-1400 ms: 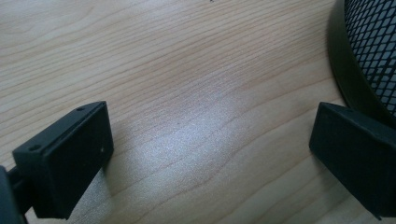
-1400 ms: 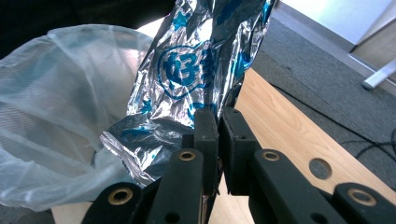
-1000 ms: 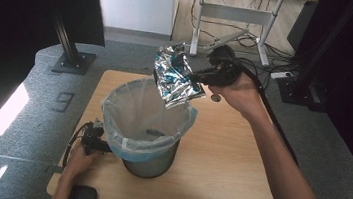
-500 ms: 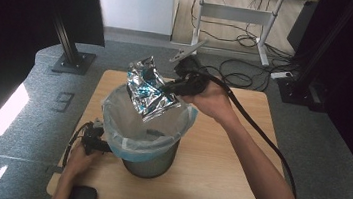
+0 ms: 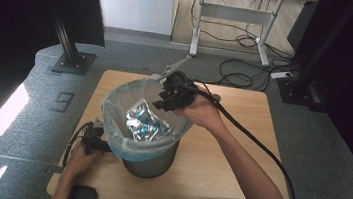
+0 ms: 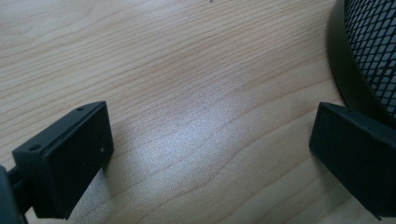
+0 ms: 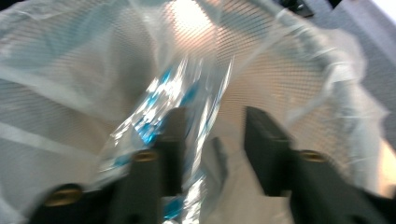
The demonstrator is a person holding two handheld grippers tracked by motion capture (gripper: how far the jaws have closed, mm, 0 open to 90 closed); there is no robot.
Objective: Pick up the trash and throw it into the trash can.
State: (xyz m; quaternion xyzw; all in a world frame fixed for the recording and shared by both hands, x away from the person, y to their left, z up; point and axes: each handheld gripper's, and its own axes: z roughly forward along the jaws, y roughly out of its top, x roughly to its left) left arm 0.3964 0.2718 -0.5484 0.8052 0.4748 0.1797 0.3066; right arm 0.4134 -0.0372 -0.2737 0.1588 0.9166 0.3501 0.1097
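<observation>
Right gripper [image 5: 164,99] hangs over the bin's [image 5: 149,162] far rim, jaws spread with a gap between them, gripping nothing. The shiny foil bag [image 5: 146,124] lies inside the clear liner [image 5: 112,117]. Left gripper [image 5: 93,140] sits low on the desk [image 5: 241,132] beside the bin, jaws spread wide.

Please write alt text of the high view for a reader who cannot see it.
A silver and blue foil bag lies inside a mesh bin lined with a clear plastic liner, with the right tongs over its rim. The left tongs rest on the wooden table beside the bin.
</observation>
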